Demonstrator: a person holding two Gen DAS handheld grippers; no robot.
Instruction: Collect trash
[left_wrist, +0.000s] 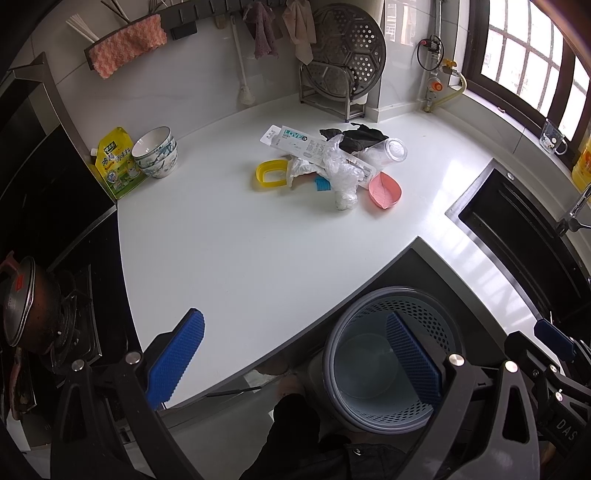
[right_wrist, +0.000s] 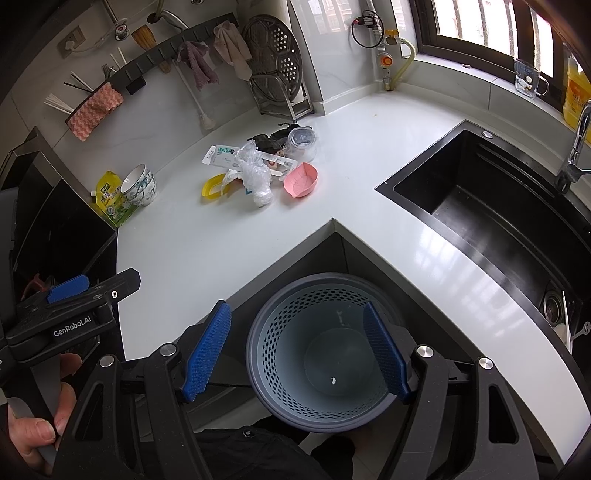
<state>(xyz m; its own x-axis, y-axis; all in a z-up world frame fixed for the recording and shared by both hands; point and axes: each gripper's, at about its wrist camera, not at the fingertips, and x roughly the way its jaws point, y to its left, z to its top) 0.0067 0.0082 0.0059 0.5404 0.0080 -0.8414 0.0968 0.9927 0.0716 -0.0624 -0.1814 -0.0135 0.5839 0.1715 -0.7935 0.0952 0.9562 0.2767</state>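
A heap of trash lies mid-counter: crumpled clear plastic (left_wrist: 341, 171) (right_wrist: 255, 177), a long white "LOVE" package (left_wrist: 295, 138) (right_wrist: 225, 153), a black wad (left_wrist: 358, 138), a clear plastic cup (left_wrist: 391, 151) (right_wrist: 303, 142), a yellow ring (left_wrist: 269, 175) (right_wrist: 214, 186) and a pink leaf-shaped dish (left_wrist: 386, 190) (right_wrist: 301, 179). A grey perforated bin (left_wrist: 384, 369) (right_wrist: 321, 350) stands on the floor in the counter's inner corner, nothing in it. My left gripper (left_wrist: 295, 358) hangs open over the counter edge and bin. My right gripper (right_wrist: 295, 347) is open above the bin.
White corner counter (left_wrist: 236, 243) with stacked bowls (left_wrist: 155, 151) and a yellow-green pouch (left_wrist: 116, 162) at the left. A black sink (right_wrist: 491, 206) with a tap is on the right, a stove with a pot (left_wrist: 26, 306) at the far left. A dish rack (left_wrist: 340, 74) stands at the back wall.
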